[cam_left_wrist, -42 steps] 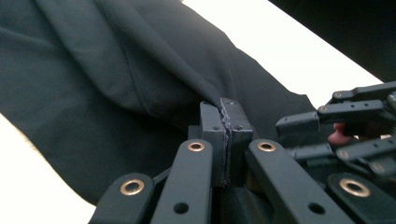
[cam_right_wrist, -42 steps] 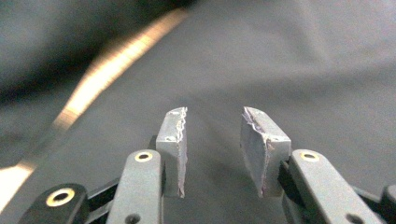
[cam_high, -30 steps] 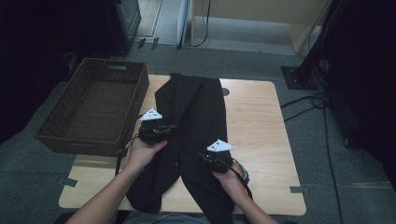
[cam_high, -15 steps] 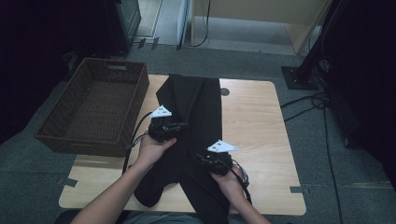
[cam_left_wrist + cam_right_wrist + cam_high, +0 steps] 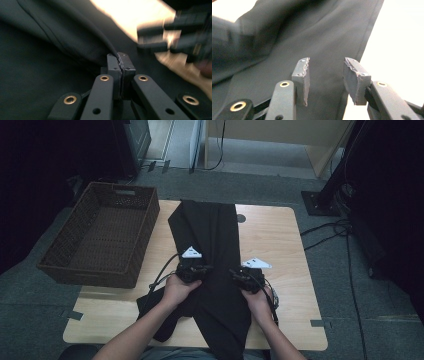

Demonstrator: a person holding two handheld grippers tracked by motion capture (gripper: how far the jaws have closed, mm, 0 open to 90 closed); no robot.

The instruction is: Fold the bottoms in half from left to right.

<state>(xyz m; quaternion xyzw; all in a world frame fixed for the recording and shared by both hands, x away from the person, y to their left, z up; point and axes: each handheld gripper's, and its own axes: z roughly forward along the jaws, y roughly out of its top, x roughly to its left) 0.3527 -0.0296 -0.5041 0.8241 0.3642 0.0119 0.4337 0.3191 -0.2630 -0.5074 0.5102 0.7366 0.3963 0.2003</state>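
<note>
Showing black trousers [image 5: 212, 245], long axis running away across worktop [image 5: 280, 235]; left hand-held gripper [image 5: 121, 58] pinching fold (jaws closed), right hand-held gripper [image 5: 325, 75] half-open above right hem, empty.

Blurred in the left gripper view: right gripper [image 5: 175, 32], shape smeared. Cut off at the high view's bottom edge: trousers [image 5: 220, 320], both forearms. Hidden under cloth: table [image 5: 270, 235] middle.
</note>
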